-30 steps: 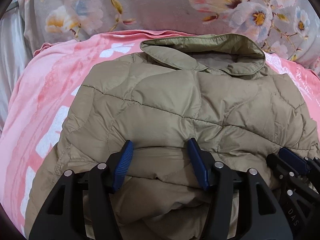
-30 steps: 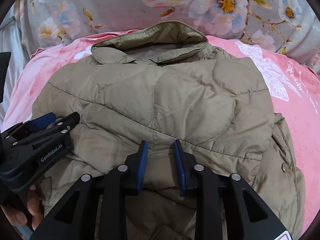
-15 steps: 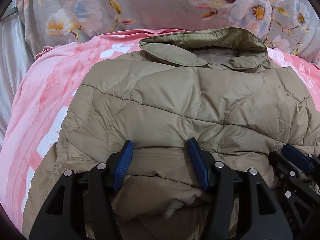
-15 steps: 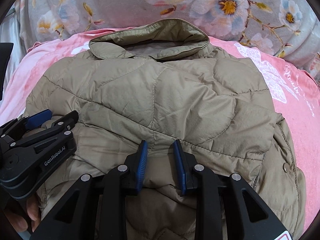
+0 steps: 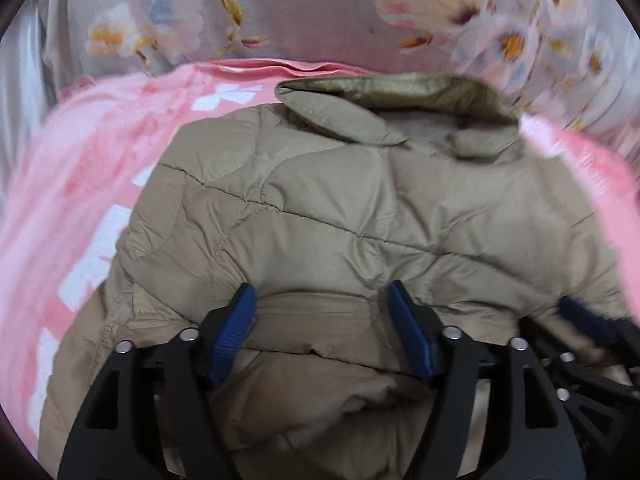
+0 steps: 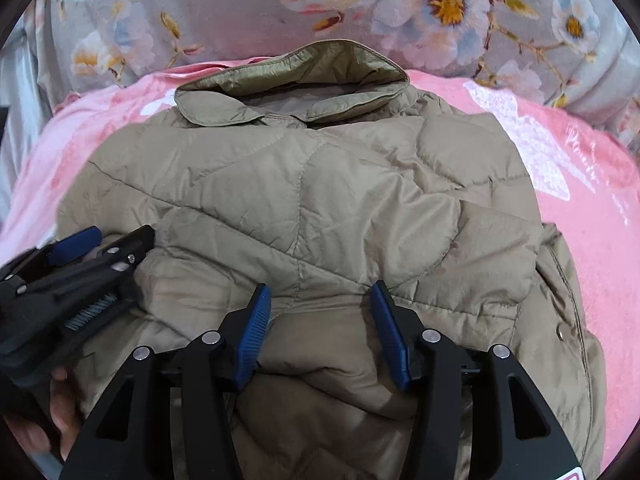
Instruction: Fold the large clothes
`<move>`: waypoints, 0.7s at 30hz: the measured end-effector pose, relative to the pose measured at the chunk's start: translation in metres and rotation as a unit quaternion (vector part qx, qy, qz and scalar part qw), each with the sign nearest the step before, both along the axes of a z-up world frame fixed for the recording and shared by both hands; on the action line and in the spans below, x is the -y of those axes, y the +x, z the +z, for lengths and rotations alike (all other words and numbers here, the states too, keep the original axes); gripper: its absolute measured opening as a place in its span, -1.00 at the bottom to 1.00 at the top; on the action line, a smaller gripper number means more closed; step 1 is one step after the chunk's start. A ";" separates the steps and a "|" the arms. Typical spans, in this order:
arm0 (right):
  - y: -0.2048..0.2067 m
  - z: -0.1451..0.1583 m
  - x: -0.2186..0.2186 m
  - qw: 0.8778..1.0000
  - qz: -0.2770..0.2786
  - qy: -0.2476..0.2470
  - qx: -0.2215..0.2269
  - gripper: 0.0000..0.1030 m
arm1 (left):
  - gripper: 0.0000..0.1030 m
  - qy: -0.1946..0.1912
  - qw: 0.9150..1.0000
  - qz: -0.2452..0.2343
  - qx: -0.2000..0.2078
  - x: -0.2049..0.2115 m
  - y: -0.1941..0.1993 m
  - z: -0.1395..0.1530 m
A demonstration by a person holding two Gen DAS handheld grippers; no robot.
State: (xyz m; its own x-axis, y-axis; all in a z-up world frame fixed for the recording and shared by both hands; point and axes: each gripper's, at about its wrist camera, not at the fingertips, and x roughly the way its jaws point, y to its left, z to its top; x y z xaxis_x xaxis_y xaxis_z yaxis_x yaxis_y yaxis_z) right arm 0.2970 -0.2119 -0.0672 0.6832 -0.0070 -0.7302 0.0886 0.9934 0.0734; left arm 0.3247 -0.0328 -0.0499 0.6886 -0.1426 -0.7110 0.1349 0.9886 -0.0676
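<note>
The folded khaki quilted jacket (image 6: pixel 320 208) is lying on the pink blanket (image 6: pixel 580 208). Both tools, left (image 5: pixel 322 328) and right (image 6: pixel 320 328), have just been opening, jaws spread around its near fold.

Black two-finger grippers with ribbed blue pads

Each black plastic gripper (image 6: pixel 320 328) carries triangular cut-outs and silver round screw heads; the left gripper (image 5: pixel 322 328) matches; at 8 o'clock a bare hand (image 6: pixel 60 412) grips one handle.
</note>
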 end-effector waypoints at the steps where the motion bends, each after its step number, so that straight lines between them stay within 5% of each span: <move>1: -0.003 0.004 0.003 1.000 0.002 0.014 0.000 0.02 | 0.34 -0.020 1.000 -0.004 -0.004 -0.007 0.000 0.006; 5: -0.002 0.038 0.029 0.996 0.008 0.079 0.040 0.09 | 0.58 -0.093 0.996 0.001 0.008 -0.036 0.023 0.051; 8: 0.024 0.057 0.048 0.991 0.000 0.119 0.054 0.09 | 0.64 -0.178 0.984 -0.003 -0.018 -0.045 0.063 0.067; 15: 0.109 0.056 0.081 0.973 -0.026 0.223 0.048 0.00 | 0.61 -0.229 0.969 0.018 -0.091 -0.027 0.145 0.038; 18: 0.137 0.041 0.085 0.970 -0.038 0.237 0.025 -0.09 | 0.37 -0.215 0.971 0.021 -0.107 -0.013 0.163 0.022; 20: 0.152 0.029 0.085 0.969 -0.044 0.244 0.010 -0.36 | -0.20 -0.208 0.972 0.009 -0.110 -0.005 0.169 0.018; 21: 0.158 0.023 0.084 0.967 -0.042 0.251 0.002 -0.77 | -0.44 -0.203 0.972 0.001 -0.116 -0.002 0.171 0.016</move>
